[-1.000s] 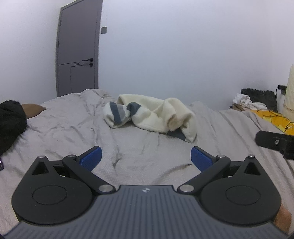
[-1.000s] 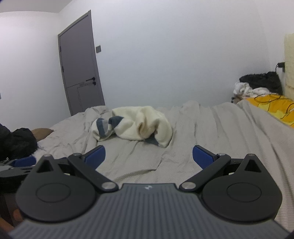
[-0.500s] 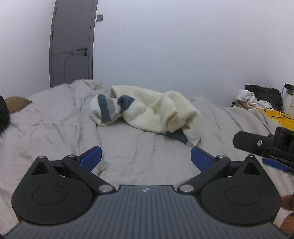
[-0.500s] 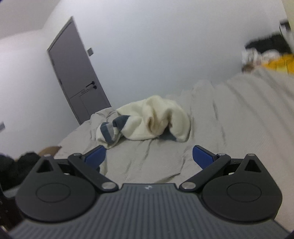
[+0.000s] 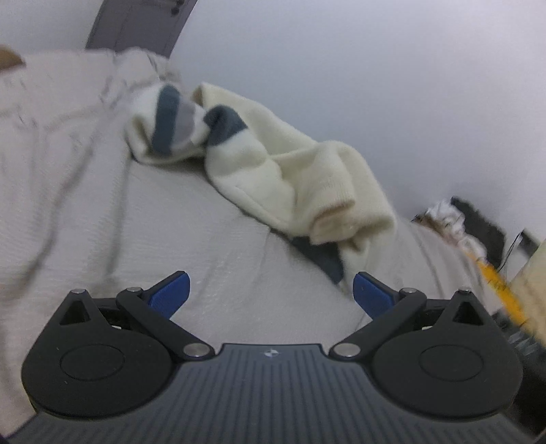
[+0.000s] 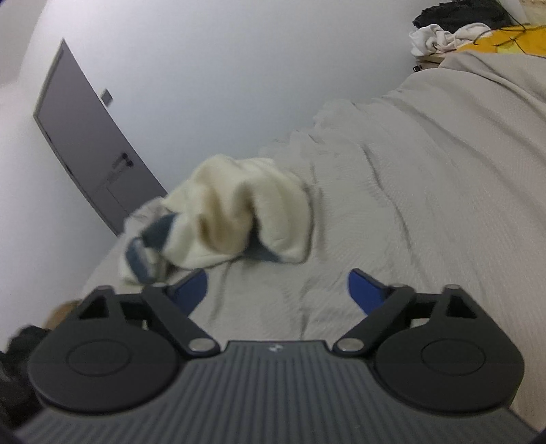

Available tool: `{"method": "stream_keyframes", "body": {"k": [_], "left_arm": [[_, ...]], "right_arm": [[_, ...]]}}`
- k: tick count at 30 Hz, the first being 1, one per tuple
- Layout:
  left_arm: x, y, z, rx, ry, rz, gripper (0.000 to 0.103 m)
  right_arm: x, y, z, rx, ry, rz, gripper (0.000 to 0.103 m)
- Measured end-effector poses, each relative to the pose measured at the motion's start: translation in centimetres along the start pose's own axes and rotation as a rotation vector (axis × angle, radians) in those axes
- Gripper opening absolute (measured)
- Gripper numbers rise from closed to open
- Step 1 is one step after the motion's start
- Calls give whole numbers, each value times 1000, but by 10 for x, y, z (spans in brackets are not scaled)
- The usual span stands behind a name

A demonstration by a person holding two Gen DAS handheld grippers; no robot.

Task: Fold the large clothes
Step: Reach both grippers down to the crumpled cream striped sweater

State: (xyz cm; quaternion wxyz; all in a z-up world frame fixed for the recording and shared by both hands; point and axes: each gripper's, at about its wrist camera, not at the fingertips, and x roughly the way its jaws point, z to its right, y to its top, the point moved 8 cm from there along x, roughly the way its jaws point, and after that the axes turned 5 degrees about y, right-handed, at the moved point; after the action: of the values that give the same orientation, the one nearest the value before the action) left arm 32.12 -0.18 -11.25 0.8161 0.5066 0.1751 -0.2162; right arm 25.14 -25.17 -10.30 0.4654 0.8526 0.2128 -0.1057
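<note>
A crumpled cream sweater with grey and dark blue stripes (image 5: 279, 167) lies in a heap on the grey bedspread (image 5: 170, 232). It also shows in the right wrist view (image 6: 235, 218). My left gripper (image 5: 269, 293) is open and empty, close in front of the sweater's near right end. My right gripper (image 6: 276, 290) is open and empty, a little short of the sweater. Both views are tilted and blurred.
A grey door (image 6: 88, 150) stands in the far wall. A pile of white and black clothes (image 6: 450, 27) and a yellow cloth (image 6: 512, 41) lie beyond the bed's right side. A dark bundle (image 6: 17, 345) sits at the left.
Both grippers have moved forward toward the sweater and tilted, the left view rolling one way and the right the other. The sweater looks larger. Both stay open.
</note>
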Motion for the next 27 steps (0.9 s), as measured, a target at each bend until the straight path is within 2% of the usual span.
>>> {"method": "stream_keyframes", "body": {"k": [4, 10, 15, 18, 20, 23, 24, 25, 26, 27], "left_arm": [[43, 6, -5, -60, -42, -23, 97], [106, 18, -24, -95, -48, -28, 89], [150, 46, -28, -83, -52, 15, 88], [180, 62, -35, -121, -34, 21, 88], [198, 73, -40, -143, 8, 33, 85], [218, 87, -45, -178, 31, 58, 80], [223, 92, -46, -186, 36, 62, 77], [227, 96, -48, -195, 49, 61, 64], [234, 100, -51, -216, 60, 42, 51], [238, 103, -53, -238, 38, 23, 44]], "right_arm": [[38, 6, 10, -99, -34, -31, 79], [90, 11, 13, -259, -49, -67, 79], [128, 20, 11, -401, -63, -27, 79], [148, 27, 10, -429, -33, 5, 78], [159, 33, 11, -449, -48, 42, 78], [172, 43, 12, -429, -32, 59, 78], [175, 47, 11, -428, -19, 56, 67], [178, 49, 11, -435, -11, 48, 52], [180, 51, 10, -456, -21, 48, 50], [179, 53, 10, -466, -29, 58, 42]]}}
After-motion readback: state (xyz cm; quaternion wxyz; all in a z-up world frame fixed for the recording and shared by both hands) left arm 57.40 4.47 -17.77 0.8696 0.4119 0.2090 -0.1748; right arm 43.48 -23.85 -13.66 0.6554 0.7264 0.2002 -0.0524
